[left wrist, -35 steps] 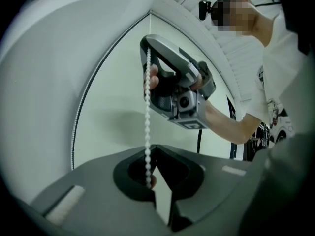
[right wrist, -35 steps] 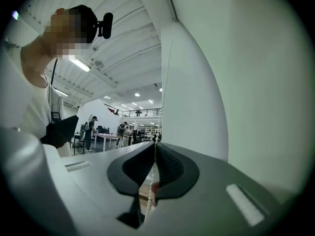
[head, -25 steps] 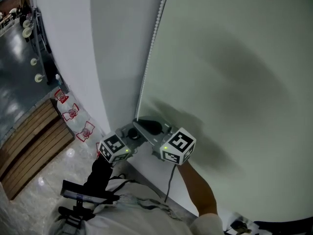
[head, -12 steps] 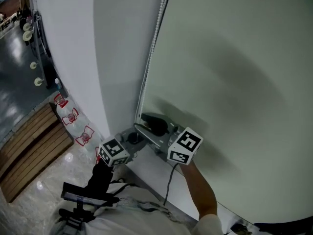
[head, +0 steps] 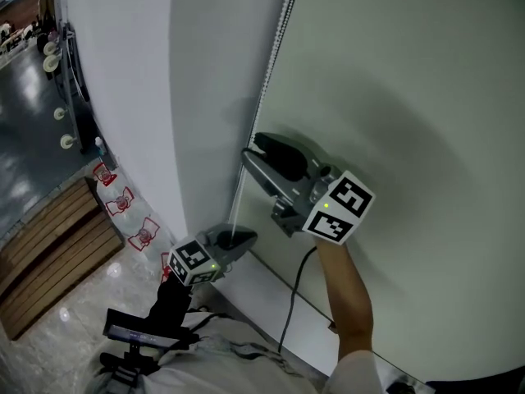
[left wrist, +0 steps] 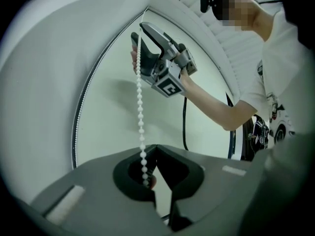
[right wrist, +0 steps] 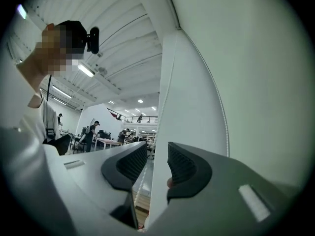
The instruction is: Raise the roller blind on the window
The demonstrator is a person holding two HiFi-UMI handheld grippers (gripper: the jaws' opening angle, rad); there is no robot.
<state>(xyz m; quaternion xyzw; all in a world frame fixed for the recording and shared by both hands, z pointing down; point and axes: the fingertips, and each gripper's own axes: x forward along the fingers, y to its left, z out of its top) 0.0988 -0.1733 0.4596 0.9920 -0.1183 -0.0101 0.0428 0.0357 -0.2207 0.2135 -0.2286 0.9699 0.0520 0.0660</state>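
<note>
The roller blind [head: 410, 121] fills the right of the head view as a pale, flat sheet. The top and right edges cut it off, so its roller is out of sight. The bead chain [left wrist: 140, 104] runs down the blind's left edge, next to the white wall [head: 123, 80], and its upper end also leaves the frame. Both hands are hidden, one behind the right marker cube [head: 339, 208] and one behind the left marker cube [head: 194, 261]. Of the right arm only the bare forearm [head: 349, 294] shows, with a black cable [head: 287, 314] hanging beside it. A dark object [head: 143, 331] at the near edge is hard to make out.

The right tongs [right wrist: 157, 155] are held high against the blind's left edge, tipped slightly upward, with the forearm reaching up from below. They are released. They have just sprung wide and then eased a little narrower, and the chain passes between them with neither pad pressing it. The left tongs [left wrist: 156, 147] sit lower and nearer, clenched on the chain, which rises taut from them to the right tongs.

The cubes carry black-and-white square patterns and no letters. The bottles [head: 123, 197] on the floor [head: 49, 335] at the left have red labels, but the print is too small to read.
</note>
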